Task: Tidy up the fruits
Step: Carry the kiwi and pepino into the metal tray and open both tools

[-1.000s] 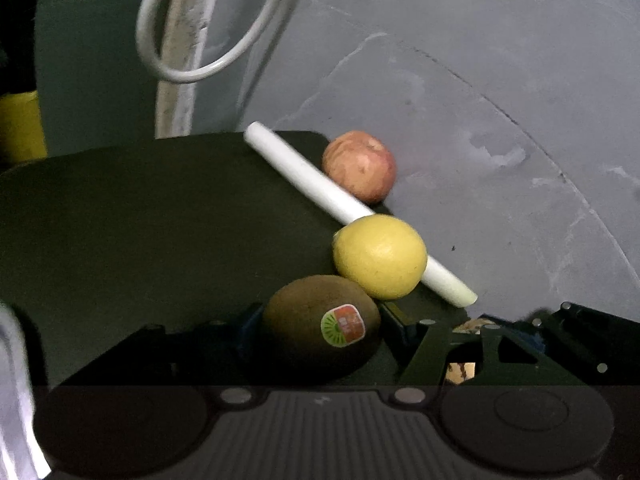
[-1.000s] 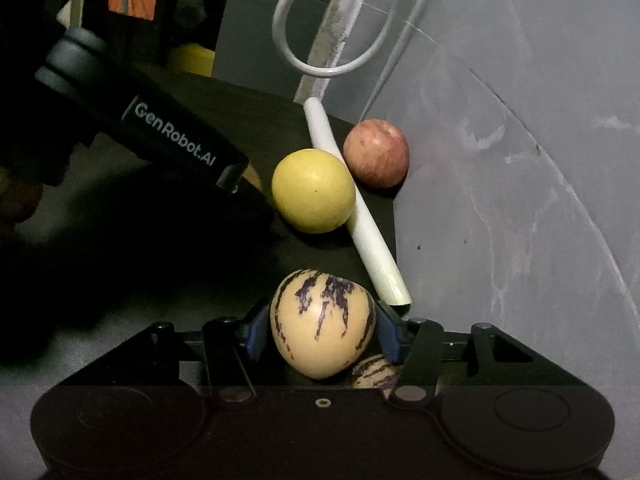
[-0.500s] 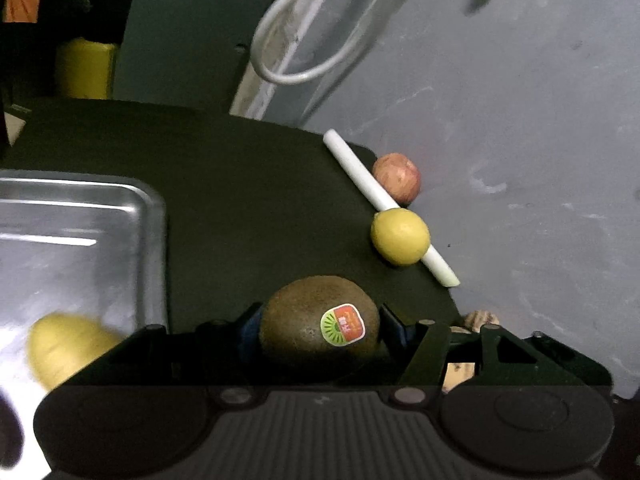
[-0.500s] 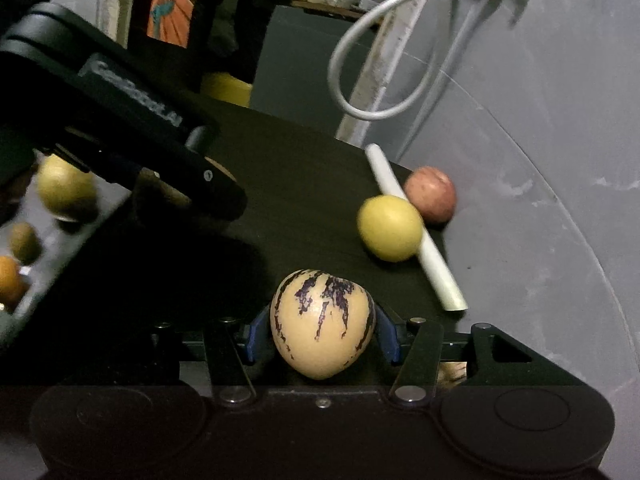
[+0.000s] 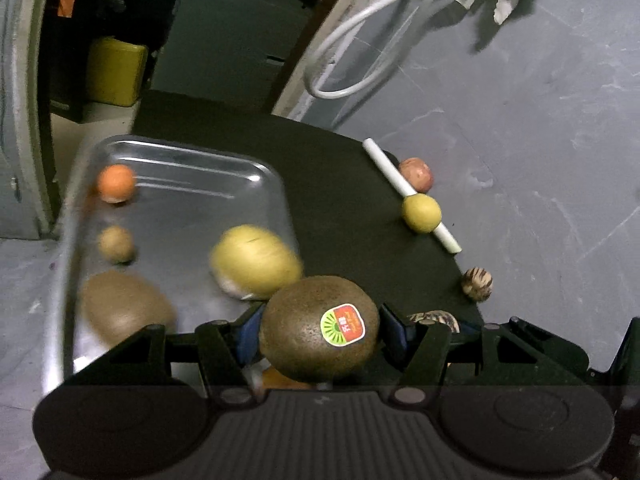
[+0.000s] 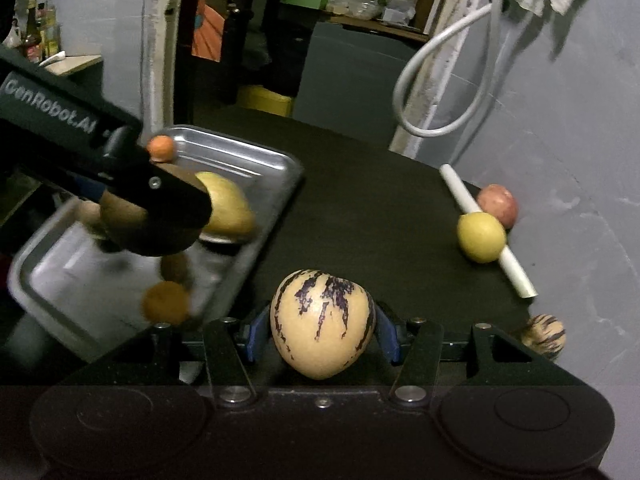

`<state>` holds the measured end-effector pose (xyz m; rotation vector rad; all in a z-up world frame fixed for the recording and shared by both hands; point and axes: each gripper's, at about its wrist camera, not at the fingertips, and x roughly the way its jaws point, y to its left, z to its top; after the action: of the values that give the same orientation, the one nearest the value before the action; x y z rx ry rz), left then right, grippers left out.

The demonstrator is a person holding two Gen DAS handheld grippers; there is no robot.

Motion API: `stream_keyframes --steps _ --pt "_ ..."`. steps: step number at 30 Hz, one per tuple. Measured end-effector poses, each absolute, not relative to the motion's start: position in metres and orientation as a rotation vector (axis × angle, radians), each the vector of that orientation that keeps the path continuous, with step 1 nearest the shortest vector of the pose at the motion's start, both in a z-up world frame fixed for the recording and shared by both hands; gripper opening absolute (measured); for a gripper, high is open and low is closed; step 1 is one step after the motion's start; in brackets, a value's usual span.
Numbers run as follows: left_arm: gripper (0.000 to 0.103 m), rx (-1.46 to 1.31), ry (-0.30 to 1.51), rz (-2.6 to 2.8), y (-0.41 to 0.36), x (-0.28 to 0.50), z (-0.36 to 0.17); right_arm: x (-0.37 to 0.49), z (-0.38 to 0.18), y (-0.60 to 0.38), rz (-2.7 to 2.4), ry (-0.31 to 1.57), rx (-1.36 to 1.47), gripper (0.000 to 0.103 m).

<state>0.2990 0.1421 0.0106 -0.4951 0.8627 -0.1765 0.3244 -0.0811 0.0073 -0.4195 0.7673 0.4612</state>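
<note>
My left gripper [image 5: 320, 330] is shut on a brown kiwi [image 5: 316, 326] with a sticker, held above the near right corner of a metal tray [image 5: 264, 172]. The tray holds an orange fruit [image 5: 116, 183], a yellow fruit [image 5: 254, 261], another kiwi [image 5: 124, 308] and a small brown fruit [image 5: 116, 243]. My right gripper [image 6: 322, 332] is shut on a striped pepino melon [image 6: 322, 324] above the dark mat [image 6: 360, 208]. The left gripper's body [image 6: 104, 176] hangs over the tray [image 6: 256, 160] in the right wrist view. A yellow lemon [image 6: 481, 237] and red apple [image 6: 497, 205] lie by the mat's right edge.
A white tube [image 6: 486, 230] lies along the mat's right edge between lemon and apple. A small striped fruit [image 6: 544, 336] sits at the mat's near right corner, also in the left wrist view [image 5: 477, 283]. Grey floor [image 5: 540, 140] lies right; a white hose loop [image 5: 360, 68] hangs behind.
Both grippers have pulled back and up from the lemon and apple and swung left, each still holding its fruit. The metal tray has come into view under the left gripper.
</note>
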Motion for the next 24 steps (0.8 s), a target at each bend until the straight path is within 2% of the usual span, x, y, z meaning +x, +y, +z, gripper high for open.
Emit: stream_keyframes --steps 13,24 --pt "0.065 -0.511 0.931 -0.128 0.21 0.244 -0.007 0.272 0.005 -0.022 0.476 0.796 -0.406 0.056" --pt "0.065 -0.494 0.968 -0.129 0.238 0.233 -0.021 0.253 -0.005 0.02 0.489 0.819 -0.404 0.056"
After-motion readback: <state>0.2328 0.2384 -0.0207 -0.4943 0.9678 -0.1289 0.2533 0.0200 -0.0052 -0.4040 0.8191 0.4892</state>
